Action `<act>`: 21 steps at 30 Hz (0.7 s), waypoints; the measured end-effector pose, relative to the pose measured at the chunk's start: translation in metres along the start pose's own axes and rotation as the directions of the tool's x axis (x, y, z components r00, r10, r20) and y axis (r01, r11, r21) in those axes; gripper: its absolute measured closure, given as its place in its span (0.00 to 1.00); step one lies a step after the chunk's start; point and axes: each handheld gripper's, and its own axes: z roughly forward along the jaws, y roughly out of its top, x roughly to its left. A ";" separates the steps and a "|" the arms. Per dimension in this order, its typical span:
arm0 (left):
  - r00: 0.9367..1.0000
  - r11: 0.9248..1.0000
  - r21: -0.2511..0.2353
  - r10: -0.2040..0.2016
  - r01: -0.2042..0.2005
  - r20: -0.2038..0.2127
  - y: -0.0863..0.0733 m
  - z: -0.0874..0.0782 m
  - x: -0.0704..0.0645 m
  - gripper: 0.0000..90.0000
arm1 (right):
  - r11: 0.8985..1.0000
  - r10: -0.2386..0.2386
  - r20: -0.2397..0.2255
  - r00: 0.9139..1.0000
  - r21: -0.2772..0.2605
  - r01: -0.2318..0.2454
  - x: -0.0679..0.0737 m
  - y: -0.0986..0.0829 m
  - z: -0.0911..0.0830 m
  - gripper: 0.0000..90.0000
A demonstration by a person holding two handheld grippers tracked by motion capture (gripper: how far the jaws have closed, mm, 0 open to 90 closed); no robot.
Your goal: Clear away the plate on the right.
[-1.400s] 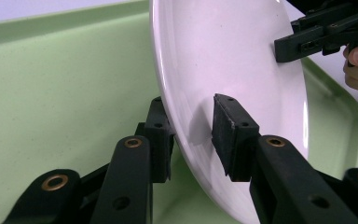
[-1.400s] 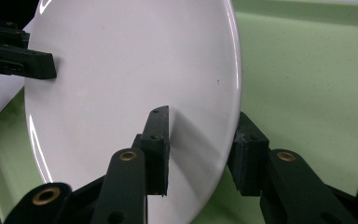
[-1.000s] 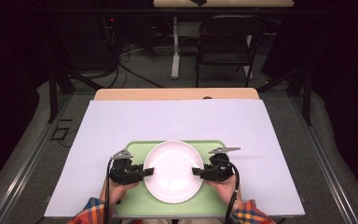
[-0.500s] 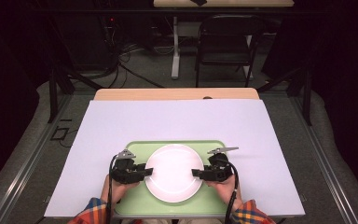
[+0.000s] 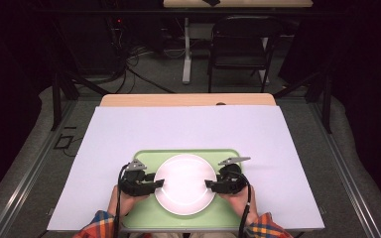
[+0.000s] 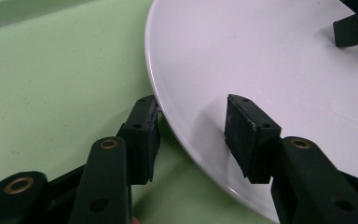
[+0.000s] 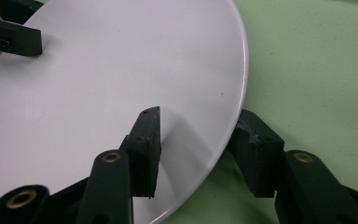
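A white plate point(image 5: 184, 183) lies on a green tray point(image 5: 144, 213) at the table's near edge. My left gripper point(image 5: 159, 184) is at the plate's left rim and my right gripper point(image 5: 209, 184) at its right rim. In the left gripper view the left gripper point(image 6: 193, 116) is open and straddles the plate point(image 6: 261, 56) rim, one jaw over the plate and the other beside it above the tray point(image 6: 51, 70). In the right gripper view the right gripper point(image 7: 198, 126) stands the same way, open across the plate point(image 7: 98, 70) edge, with the tray point(image 7: 317, 60) beyond.
A white cover point(image 5: 188, 129) spreads over the table beyond the tray, with a wooden strip point(image 5: 188, 99) at the far edge. A chair point(image 5: 240, 44) and floor cables point(image 5: 129, 64) lie behind the table. The person's plaid sleeves point(image 5: 99, 225) come in at the bottom.
Both grippers have edged in a little against the plate's rim. The plate has shifted slightly toward the person.
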 end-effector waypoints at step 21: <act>0.993 0.990 -0.089 0.105 -0.109 -0.051 0.012 -0.040 -0.011 0.18 | 0.968 -0.174 0.025 0.984 -0.180 0.175 0.005 0.009 -0.048 0.15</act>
